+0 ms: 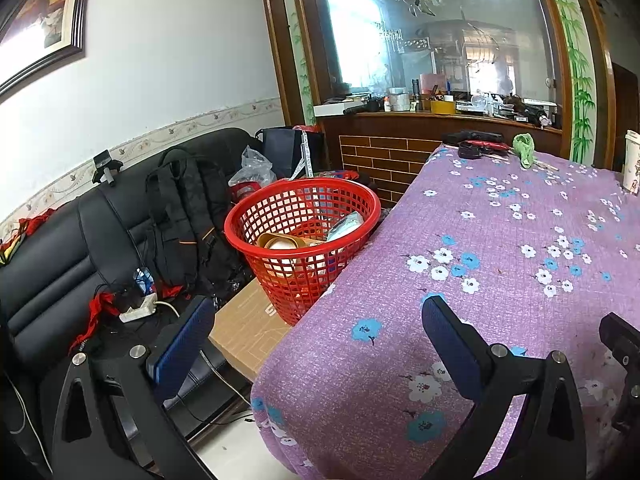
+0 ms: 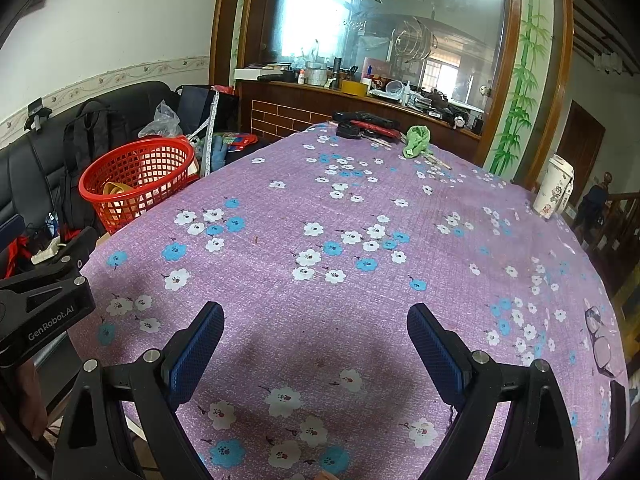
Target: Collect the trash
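You are holding both tools spread wide and empty: the left gripper (image 1: 316, 344) is hanging over the near left corner of the table with the purple flowered cloth (image 1: 520, 216), and the right gripper (image 2: 316, 344) is hovering above the near middle of that cloth (image 2: 360, 200). The red plastic lattice basket (image 1: 304, 216), already holding a tan cup-like piece and a crumpled wrapper, is standing off the table's left edge on a brown cardboard box (image 1: 244, 332); it is lying straight ahead of your left tool and well to the left of your right one (image 2: 140, 176).

The likeliest trash you are facing is the crumpled green rag or wrapper (image 2: 418, 140) at the far end of the table, beside a black and red clutter of objects (image 2: 368, 126). It is lying ahead and slightly right of your right tool, with no clear long axis. Your right hand looks nearer to it, your left nearer the basket. Whether the white printed paper cup (image 2: 554, 188) at the right edge counts as trash, you cannot tell.
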Available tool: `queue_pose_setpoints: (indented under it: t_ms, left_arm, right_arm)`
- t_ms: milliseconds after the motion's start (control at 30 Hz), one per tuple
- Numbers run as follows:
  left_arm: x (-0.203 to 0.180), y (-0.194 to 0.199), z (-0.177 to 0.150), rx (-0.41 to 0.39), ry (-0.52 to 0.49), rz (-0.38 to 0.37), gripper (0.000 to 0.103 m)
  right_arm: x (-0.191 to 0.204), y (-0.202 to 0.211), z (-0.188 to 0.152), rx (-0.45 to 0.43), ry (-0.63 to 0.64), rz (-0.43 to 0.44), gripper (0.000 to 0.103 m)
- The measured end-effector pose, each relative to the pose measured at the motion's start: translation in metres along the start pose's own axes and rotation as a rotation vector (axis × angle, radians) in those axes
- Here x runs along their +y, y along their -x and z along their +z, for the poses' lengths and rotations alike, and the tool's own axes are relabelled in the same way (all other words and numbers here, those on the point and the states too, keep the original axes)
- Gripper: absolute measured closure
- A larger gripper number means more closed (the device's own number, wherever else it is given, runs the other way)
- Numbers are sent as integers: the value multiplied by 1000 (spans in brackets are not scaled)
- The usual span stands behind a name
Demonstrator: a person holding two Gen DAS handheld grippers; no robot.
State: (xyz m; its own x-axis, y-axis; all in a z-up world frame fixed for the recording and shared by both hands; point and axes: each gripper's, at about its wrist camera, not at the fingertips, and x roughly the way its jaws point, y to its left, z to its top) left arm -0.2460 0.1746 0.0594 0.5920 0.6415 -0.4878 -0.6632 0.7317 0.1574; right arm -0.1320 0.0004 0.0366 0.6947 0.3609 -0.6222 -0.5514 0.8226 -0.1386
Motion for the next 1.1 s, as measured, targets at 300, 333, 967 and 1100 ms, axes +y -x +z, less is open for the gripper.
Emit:
queue_pose_setpoints:
  t_ms: [300,333,967,1100]
  left_arm:
    - [-1,0,0,0,0,0,0]
    - [-1,0,0,0,0,0,0]
    - [0,0,-1,1,-12,-5,0]
    - [-7,1,4,-12,-40,-13,0]
  right_arm:
    - [0,0,0,0,1,0,8]
    - [0,0,1,1,1,0,8]
    - [-1,-3,-3,12,-10,4,8]
    - [-11,-4,-2,17,-34,-5,8]
